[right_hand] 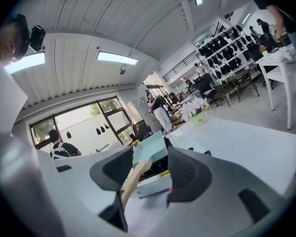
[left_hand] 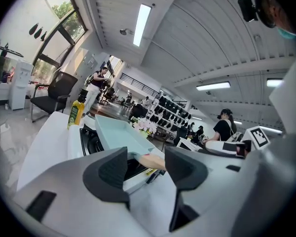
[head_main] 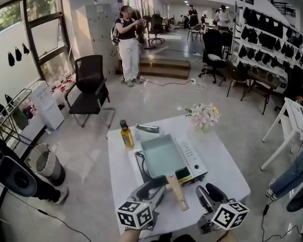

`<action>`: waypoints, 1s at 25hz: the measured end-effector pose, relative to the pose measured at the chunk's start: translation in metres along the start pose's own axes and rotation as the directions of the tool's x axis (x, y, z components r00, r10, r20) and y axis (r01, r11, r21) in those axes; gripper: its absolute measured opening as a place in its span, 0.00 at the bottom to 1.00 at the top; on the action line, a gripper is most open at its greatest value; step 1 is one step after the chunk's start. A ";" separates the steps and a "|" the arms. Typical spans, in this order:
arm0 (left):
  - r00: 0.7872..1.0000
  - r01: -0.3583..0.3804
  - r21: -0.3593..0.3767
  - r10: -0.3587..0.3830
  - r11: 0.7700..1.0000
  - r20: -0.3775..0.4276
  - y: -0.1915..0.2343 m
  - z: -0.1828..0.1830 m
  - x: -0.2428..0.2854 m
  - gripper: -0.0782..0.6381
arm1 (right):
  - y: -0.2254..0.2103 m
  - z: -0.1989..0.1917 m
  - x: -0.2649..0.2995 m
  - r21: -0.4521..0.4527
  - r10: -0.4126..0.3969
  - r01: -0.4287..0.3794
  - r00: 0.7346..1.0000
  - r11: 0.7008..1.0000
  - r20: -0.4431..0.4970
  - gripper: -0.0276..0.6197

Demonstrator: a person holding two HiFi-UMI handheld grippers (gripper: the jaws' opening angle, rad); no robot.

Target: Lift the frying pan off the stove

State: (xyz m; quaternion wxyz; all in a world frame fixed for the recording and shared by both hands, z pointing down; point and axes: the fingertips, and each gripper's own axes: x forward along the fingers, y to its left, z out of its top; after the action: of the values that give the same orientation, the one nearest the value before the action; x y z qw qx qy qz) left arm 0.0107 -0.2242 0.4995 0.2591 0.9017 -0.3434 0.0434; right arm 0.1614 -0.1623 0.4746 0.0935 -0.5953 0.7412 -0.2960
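A pale teal rectangular frying pan [head_main: 162, 156] sits on a white portable stove [head_main: 194, 161] on the white table [head_main: 227, 170]. Its wooden handle [head_main: 175, 190] points toward me. My left gripper [head_main: 152, 188] is open just left of the handle, nothing between its fingers. My right gripper [head_main: 208, 193] is open to the right of the handle, apart from it. The left gripper view shows the pan [left_hand: 119, 132] and the handle [left_hand: 152, 161] beyond the open left gripper [left_hand: 145, 164]. In the right gripper view the handle [right_hand: 133, 179] runs from the pan [right_hand: 150, 149] toward the open right gripper [right_hand: 150, 174].
A yellow oil bottle [head_main: 126, 134] stands left of the stove, with a dark utensil [head_main: 147, 129] behind it. A vase of flowers [head_main: 204, 116] is at the table's far right corner. A black chair [head_main: 91, 87] and a bin [head_main: 46, 164] stand to the left.
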 end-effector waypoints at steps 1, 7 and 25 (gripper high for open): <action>1.000 -0.010 -0.004 0.010 1.000 0.001 0.002 0.000 0.000 0.41 | 0.001 0.000 0.005 0.004 0.018 -0.018 1.000 1.000 -0.011 0.36; 0.994 -0.104 -0.033 0.105 0.994 0.023 0.011 0.004 0.005 0.41 | -0.002 0.003 0.035 0.016 0.129 -0.128 0.987 0.992 -0.093 0.36; 0.964 -0.235 -0.326 0.264 0.916 0.045 0.006 -0.007 0.011 0.41 | 0.008 -0.014 0.057 0.072 0.404 -0.403 0.857 0.912 -0.319 0.36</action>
State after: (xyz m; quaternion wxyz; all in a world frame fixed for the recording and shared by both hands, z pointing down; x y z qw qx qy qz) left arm 0.0161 -0.2309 0.5105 0.3777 0.7980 -0.4692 -0.0194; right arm 0.1327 -0.2103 0.4933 0.0300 -0.3693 0.8541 -0.3651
